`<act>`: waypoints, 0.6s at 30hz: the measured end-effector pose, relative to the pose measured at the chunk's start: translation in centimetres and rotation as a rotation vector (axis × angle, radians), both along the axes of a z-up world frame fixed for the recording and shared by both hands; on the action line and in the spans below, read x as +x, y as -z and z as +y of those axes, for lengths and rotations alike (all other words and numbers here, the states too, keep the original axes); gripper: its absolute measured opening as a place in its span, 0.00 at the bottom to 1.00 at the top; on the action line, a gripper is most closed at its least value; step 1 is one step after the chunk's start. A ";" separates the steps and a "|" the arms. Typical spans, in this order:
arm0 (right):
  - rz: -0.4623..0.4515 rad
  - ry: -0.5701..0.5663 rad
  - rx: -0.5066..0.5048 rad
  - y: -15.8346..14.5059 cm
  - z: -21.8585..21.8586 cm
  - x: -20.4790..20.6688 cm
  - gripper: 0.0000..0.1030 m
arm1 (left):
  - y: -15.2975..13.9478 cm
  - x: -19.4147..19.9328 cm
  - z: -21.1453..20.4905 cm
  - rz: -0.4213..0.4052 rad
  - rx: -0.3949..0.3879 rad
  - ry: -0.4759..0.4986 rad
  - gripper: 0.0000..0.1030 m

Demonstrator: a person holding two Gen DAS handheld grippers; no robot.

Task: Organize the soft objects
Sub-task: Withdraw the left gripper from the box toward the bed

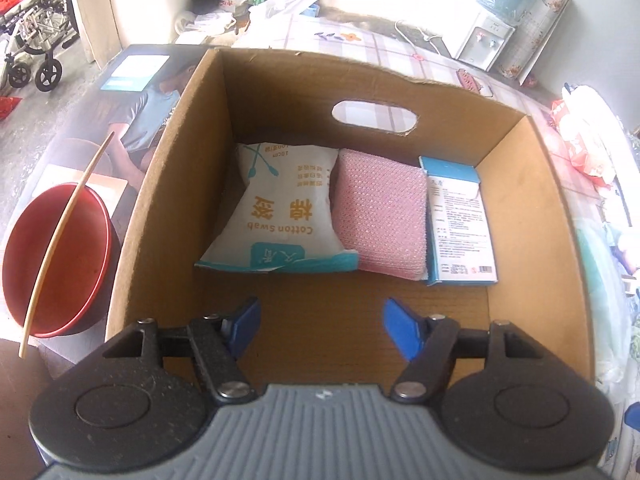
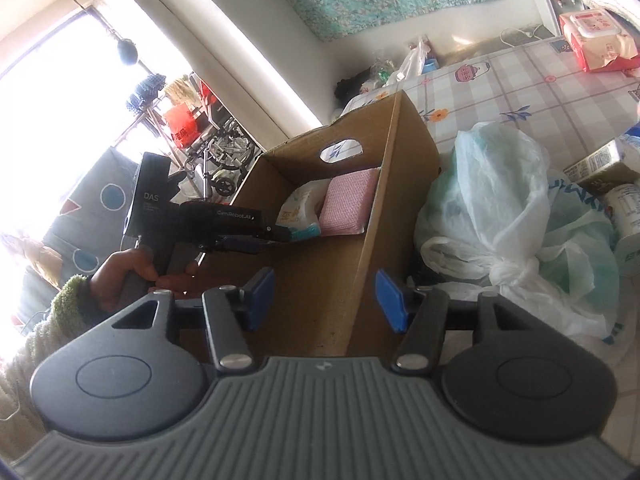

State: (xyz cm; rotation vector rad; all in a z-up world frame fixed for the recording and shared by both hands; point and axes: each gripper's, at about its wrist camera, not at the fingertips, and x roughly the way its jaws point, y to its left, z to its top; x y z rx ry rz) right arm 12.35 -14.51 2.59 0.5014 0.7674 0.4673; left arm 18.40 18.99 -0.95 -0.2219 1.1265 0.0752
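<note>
An open cardboard box point(image 1: 184, 184) holds a white cotton swab pack point(image 1: 284, 216), a pink scrub pad point(image 1: 380, 216) and a blue-and-white carton point(image 1: 460, 224), side by side along its far wall. My left gripper point(image 1: 320, 324) hangs open over the bare near part of the box floor, nothing between its blue pads. In the right wrist view the same box point(image 2: 408, 168) stands ahead, with the swab pack point(image 2: 300, 212) and pink pad point(image 2: 348, 204) inside. My right gripper point(image 2: 324, 300) is open and empty, short of the box's near corner. A hand holds the left gripper point(image 2: 276, 236) over the box.
A red bowl point(image 1: 56, 260) with a chopstick point(image 1: 64, 244) across it sits left of the box. Tied plastic bags point(image 2: 508, 224) lie right of the box, with a carton point(image 2: 600, 168) and a cup point(image 2: 628, 216) beyond. A wet-wipes pack point(image 2: 596, 40) lies on the checked tablecloth point(image 2: 520, 84).
</note>
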 end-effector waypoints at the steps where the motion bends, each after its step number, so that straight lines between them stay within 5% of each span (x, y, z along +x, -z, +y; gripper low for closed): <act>1: -0.022 0.019 -0.017 -0.1 -0.5 -0.9 0.56 | -1.0 -0.5 -0.3 -0.027 0.001 0.004 0.72; 10: -0.104 0.200 -0.100 0.9 -5.8 -6.3 0.58 | -8.0 -6.0 -7.8 -0.296 -0.046 0.083 0.79; 18: -0.129 0.368 -0.139 2.3 -13.3 -8.0 0.58 | -8.3 -9.2 -18.9 -0.439 -0.149 0.190 0.80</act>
